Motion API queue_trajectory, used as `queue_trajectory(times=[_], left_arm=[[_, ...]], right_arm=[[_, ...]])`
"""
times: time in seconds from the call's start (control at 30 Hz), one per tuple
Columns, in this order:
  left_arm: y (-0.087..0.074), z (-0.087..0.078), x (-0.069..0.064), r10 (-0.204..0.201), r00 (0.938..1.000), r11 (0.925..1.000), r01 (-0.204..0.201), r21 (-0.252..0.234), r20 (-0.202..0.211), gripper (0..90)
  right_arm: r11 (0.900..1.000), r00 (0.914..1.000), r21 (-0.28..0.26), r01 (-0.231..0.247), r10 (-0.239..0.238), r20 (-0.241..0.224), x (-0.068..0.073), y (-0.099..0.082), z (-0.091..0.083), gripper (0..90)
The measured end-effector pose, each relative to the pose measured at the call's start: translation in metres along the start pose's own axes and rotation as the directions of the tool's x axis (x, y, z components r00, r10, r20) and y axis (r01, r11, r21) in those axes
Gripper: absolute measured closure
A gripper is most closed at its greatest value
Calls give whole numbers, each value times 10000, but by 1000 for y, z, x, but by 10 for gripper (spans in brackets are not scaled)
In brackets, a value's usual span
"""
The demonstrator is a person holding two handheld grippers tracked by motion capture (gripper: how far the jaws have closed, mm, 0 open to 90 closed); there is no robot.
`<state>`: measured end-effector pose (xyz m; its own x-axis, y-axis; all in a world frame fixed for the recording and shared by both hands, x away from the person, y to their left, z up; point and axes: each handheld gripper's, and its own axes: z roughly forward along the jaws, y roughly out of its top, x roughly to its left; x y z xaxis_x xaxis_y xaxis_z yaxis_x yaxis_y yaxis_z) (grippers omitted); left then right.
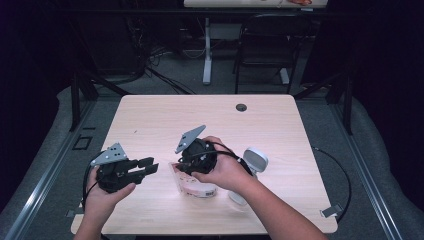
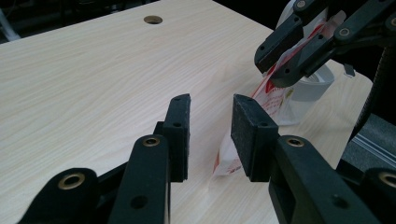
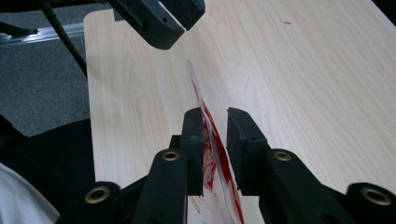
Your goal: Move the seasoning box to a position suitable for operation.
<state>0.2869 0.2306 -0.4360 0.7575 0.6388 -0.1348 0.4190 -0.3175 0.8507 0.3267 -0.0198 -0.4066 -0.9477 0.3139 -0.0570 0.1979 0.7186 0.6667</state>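
Observation:
A clear plastic bag (image 1: pixel 198 189) with red print stands on edge on the light wooden table (image 1: pixel 165 120), near its front. My right gripper (image 1: pixel 180 165) straddles the bag's top edge. In the right gripper view the thin film (image 3: pixel 198 93) rises between the pads of that gripper (image 3: pixel 215 149); it lies against the left pad, and a gap shows at the right pad. My left gripper (image 1: pixel 150 167) hovers just left of the bag, open and empty. In the left gripper view its jaws (image 2: pixel 211 135) point at the bag (image 2: pixel 275 100) and at the right gripper (image 2: pixel 275 65).
A white handheld device (image 1: pixel 254 161) on a stand sits right behind the person's right hand. A cable hole (image 1: pixel 241 107) lies in the table's far side. Beyond the table stand a black chair (image 1: pixel 265 45) and a desk leg (image 1: pixel 207 50).

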Motion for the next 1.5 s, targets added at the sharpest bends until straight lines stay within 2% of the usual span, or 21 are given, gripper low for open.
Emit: queue_trajectory(times=[0.43,0.8,0.9,1.0,1.17,1.3,1.5], left_arm=[[0,1,0,6,10000,10000,-6,38,-1,677],[-1,3,0,-35,10000,10000,35,76,39,675],[-1,3,0,-36,10000,10000,35,72,57,673],[-1,4,0,-10,10000,9999,9,101,82,671],[-2,6,-1,44,9999,9999,-46,150,126,669],[-2,7,-2,55,9998,9999,-58,147,183,664],[-3,11,-4,85,9996,9997,-91,225,255,651]], right_arm=[[9989,9998,456,144,-138,-140,-1,4,5,794],[9954,9989,856,438,-424,-173,-3,8,5,888],[9950,9982,821,570,-551,-252,-3,7,4,892],[9941,9977,851,679,-674,-87,-4,6,3,894],[9953,9970,597,764,-771,96,-4,3,-3,896],[9970,9973,268,726,-729,95,-4,-1,-9,897],[9978,9978,79,657,-657,-4,-4,-6,-15,897]])
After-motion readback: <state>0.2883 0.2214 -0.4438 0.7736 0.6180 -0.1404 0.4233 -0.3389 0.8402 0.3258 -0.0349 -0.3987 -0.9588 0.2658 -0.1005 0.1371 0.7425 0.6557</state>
